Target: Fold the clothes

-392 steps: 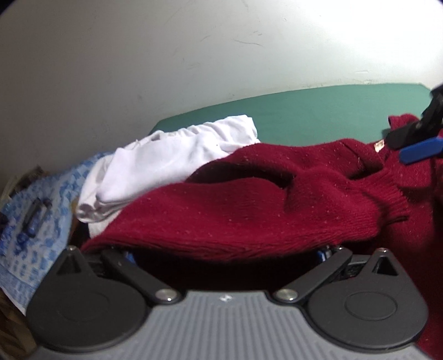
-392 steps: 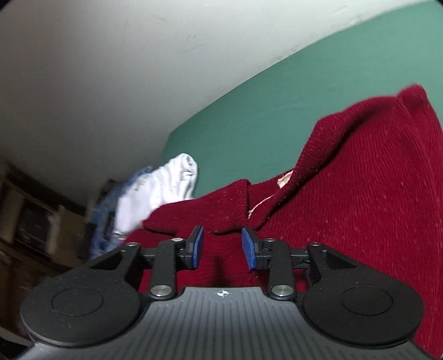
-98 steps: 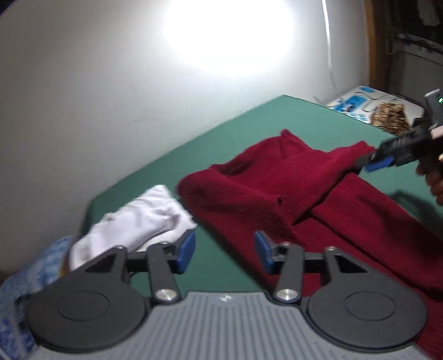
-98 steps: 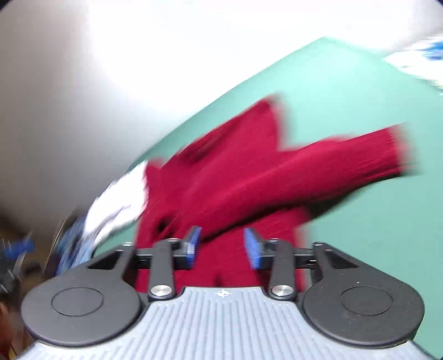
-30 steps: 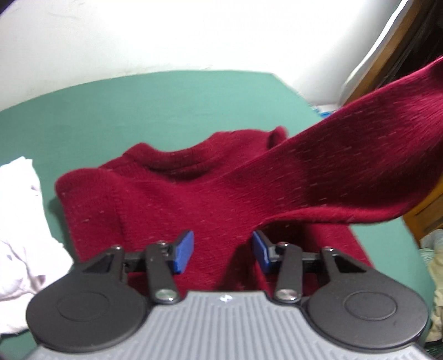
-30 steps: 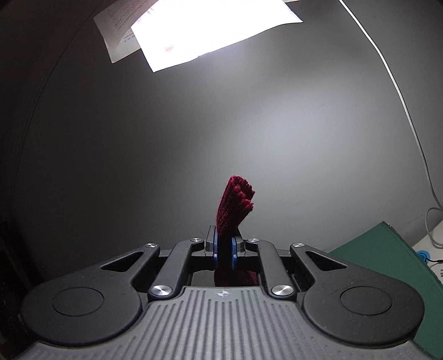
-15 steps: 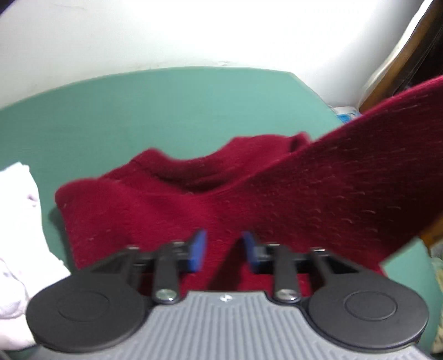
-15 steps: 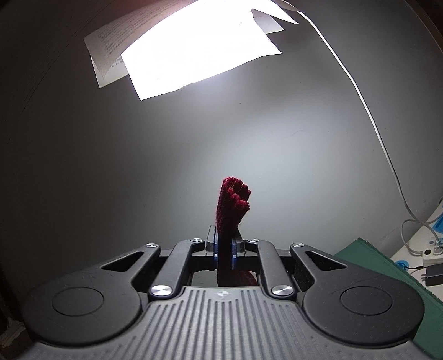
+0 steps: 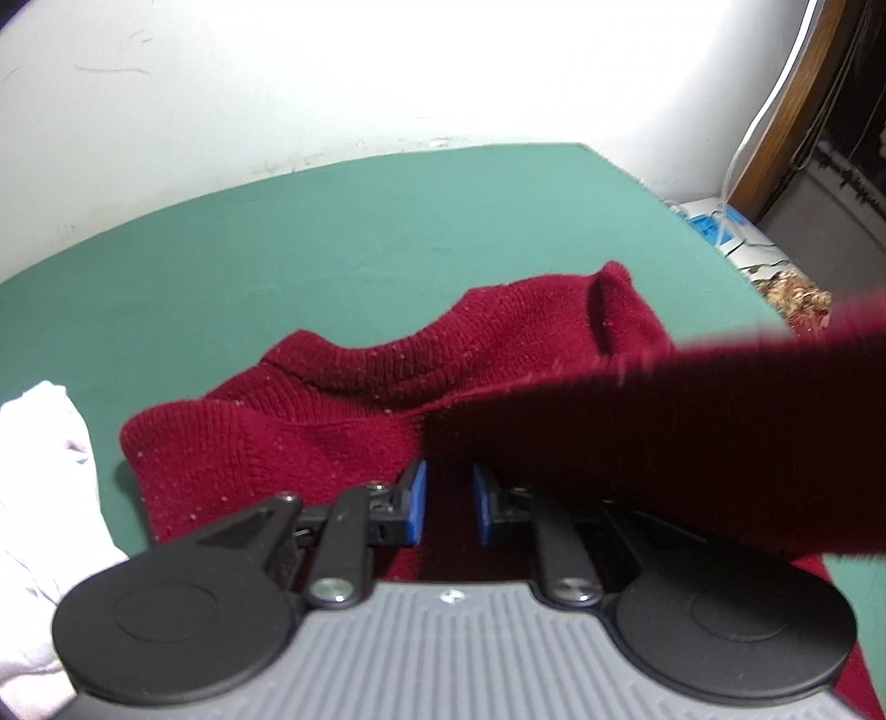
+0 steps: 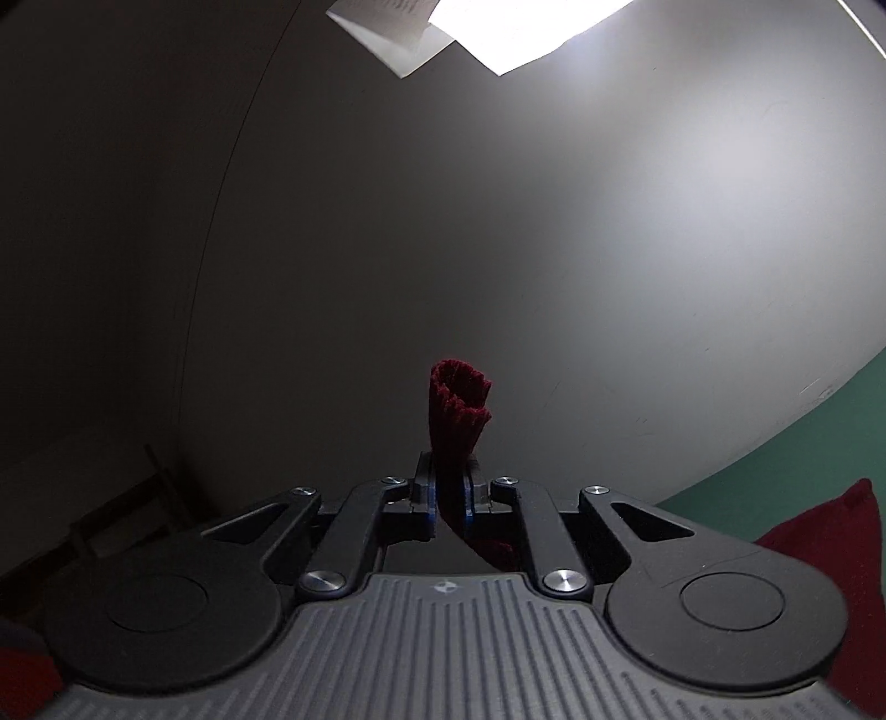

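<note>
A dark red knit sweater (image 9: 332, 421) lies on the green table (image 9: 332, 232), neckline toward the far side. My left gripper (image 9: 447, 501) points down at its body, the blue pads (image 9: 415, 501) shut on a fold of the red knit. One sleeve (image 9: 692, 443) is lifted and stretches blurred across the right of the left wrist view, over the right finger. My right gripper (image 10: 449, 498) points level at a grey wall and is shut on the sleeve's ribbed cuff (image 10: 458, 410), which sticks up past the pads. A corner of the sweater (image 10: 830, 531) shows low right.
A white garment (image 9: 39, 498) is bunched at the table's left edge beside the sweater. Beyond the table's right end are white cables with a blue-and-white item (image 9: 720, 221) and a wooden frame (image 9: 792, 111). Papers (image 10: 387, 22) hang on the wall.
My left jaws have closed from wide apart onto the sweater's fabric. The raised sleeve has sunk lower across the left view. My right gripper, still holding the cuff, has swung sideways along the wall.
</note>
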### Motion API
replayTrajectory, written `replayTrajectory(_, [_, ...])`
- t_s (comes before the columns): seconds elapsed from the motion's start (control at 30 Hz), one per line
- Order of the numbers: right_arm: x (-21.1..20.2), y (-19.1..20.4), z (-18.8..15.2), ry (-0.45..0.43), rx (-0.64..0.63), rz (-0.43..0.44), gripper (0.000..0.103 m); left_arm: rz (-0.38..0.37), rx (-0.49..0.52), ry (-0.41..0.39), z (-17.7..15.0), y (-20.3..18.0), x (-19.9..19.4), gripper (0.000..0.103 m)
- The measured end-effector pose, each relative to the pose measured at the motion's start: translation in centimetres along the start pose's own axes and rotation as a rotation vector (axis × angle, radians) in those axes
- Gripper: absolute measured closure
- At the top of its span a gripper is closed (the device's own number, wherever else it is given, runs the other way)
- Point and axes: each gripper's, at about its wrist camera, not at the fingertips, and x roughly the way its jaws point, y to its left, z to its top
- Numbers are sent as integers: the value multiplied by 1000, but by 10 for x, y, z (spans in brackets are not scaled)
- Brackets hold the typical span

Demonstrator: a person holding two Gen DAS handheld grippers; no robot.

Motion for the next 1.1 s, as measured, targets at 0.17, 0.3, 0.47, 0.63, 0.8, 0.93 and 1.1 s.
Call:
replayTrajectory(0.17, [-11, 20, -22, 104, 5, 100, 93, -11, -4, -30, -9, 12, -15, 86])
replayTrajectory(0.3, [-15, 31, -49, 231, 5, 125, 93, -7, 7, -37, -15, 14, -17, 86])
replayTrajectory(0.47, [-14, 36, -79, 391, 32, 115, 93, 3, 38, -45, -25, 15, -30, 78])
replayTrajectory(0.63, [-20, 36, -113, 551, 45, 72, 92, -13, 72, -51, -39, 17, -47, 67])
replayTrajectory(0.8, [-24, 25, -144, 648, 93, 17, 91, 16, 122, -28, -54, 16, -54, 66])
replayTrajectory(0.93, [-23, 16, -166, 736, 114, -5, 90, 37, 114, -40, -58, 19, -61, 59])
replayTrajectory(1.1, [-29, -6, -192, 822, 114, -57, 89, 75, 124, -49, -61, 22, -70, 53])
